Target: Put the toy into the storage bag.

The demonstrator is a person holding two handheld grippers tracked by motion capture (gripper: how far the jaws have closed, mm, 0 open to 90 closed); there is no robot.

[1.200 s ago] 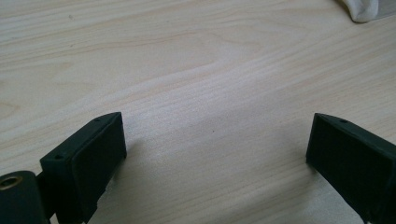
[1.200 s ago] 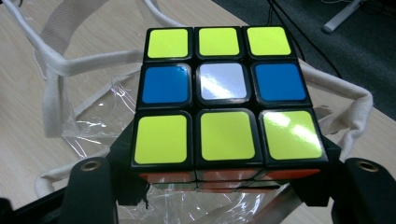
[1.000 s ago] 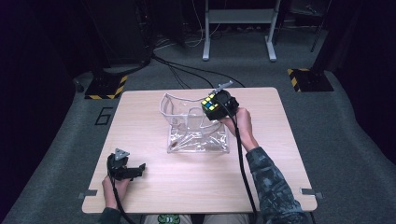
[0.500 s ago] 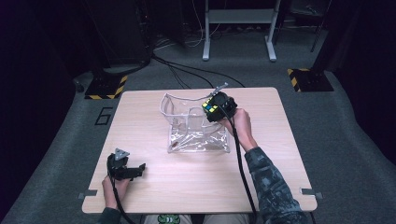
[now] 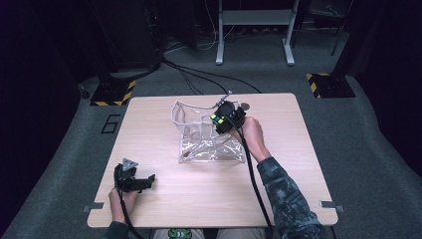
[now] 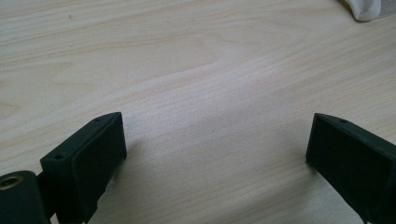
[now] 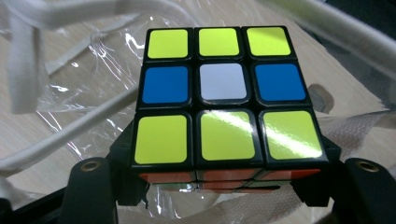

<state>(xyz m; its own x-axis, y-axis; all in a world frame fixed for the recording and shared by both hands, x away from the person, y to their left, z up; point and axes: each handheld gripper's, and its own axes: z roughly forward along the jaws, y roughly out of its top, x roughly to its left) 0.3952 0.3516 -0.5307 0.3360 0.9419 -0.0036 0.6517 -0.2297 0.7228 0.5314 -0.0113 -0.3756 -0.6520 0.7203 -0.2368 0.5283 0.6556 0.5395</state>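
A Rubik's cube (image 7: 227, 93) with yellow, blue and white squares facing the camera sits between the jaws of my right gripper (image 7: 227, 182), which is shut on it. In the high view the cube (image 5: 217, 119) and the right gripper (image 5: 226, 118) hang over the open top of a clear plastic bag (image 5: 204, 147) with white trim, at its right side. The bag (image 7: 70, 93) lies right behind the cube. My left gripper (image 5: 146, 180) rests on the table near the front left, open, with only bare wood between its jaws (image 6: 215, 135).
The wooden table (image 5: 298, 164) has its edges all in view, with dark carpet around it. A small grey round thing (image 5: 245, 105) lies behind the right hand. A corner of the bag (image 6: 369, 9) shows far ahead of the left gripper.
My right gripper has shifted slightly left and down with the cube, closer over the bag's opening. The left gripper has stayed put.
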